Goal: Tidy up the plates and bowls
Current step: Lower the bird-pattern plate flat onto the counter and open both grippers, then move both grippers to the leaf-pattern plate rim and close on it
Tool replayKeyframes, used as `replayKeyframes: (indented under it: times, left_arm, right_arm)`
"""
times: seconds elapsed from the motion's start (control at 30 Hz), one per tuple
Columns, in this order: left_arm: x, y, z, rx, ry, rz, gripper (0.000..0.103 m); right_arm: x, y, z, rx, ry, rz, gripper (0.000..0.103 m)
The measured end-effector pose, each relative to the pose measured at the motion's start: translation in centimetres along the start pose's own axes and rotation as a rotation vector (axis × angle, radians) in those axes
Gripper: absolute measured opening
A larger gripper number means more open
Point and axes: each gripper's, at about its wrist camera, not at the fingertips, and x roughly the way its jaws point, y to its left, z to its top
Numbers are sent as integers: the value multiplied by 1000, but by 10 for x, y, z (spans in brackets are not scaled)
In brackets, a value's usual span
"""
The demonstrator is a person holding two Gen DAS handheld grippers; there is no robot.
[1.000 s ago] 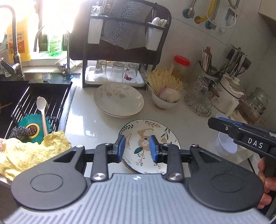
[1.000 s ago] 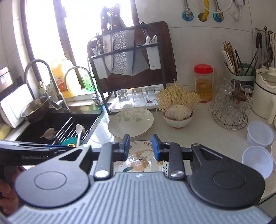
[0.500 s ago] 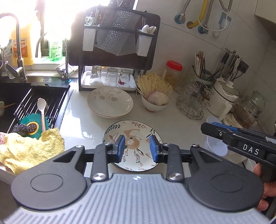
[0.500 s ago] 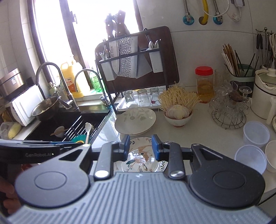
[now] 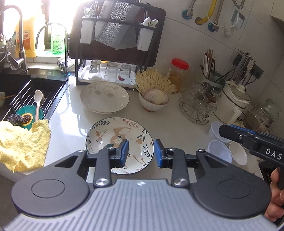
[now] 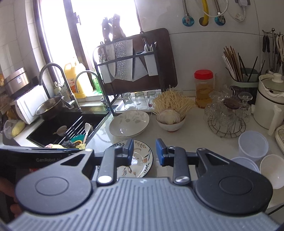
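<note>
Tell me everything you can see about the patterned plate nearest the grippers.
The patterned plate is round, shallow and glossy, ceramic by its look, white with a dark rim, leaf sprigs around the border and a brownish animal figure in the middle. It lies flat and empty on the pale countertop, just in front of the stacked cream plates, apart from them. Nothing grips it.

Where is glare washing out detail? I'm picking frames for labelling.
Left wrist view: the window blows out the top left, and the counter shows a sheen. Right wrist view: the window is pure white, silhouetting the knife handles; straight edges bow near the borders.
</note>
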Motion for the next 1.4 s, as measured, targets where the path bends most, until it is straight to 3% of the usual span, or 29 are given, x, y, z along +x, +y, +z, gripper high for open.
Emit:
replayKeyframes:
  times: [0.23,0.57,0.73,0.8,0.87,1.07,1.4]
  left_arm:
    - [0,-10,-21,-59,-11,59,37]
    - [-1,-7,-34,-104,-17,87,37]
    - [5,5,-34,-117,-13,92,44]
    - [10,13,-32,-118,-14,92,45]
    - [20,24,-27,-125,-4,86,45]
    - [43,55,-8,-144,6,81,47]
    - [100,110,38,-171,62,56,52]
  right_arm:
    - [-1,-16,-12,-31,31,64,31]
    - [9,-22,-21,-13,81,112,32]
    - [21,-18,-22,-1,87,115,32]
    - [30,-16,-23,9,102,128,49]
    - [38,-14,-23,17,114,130,54]
    - [68,-6,-16,33,144,133,58]
    - [130,-9,-1,157,203,48,58]
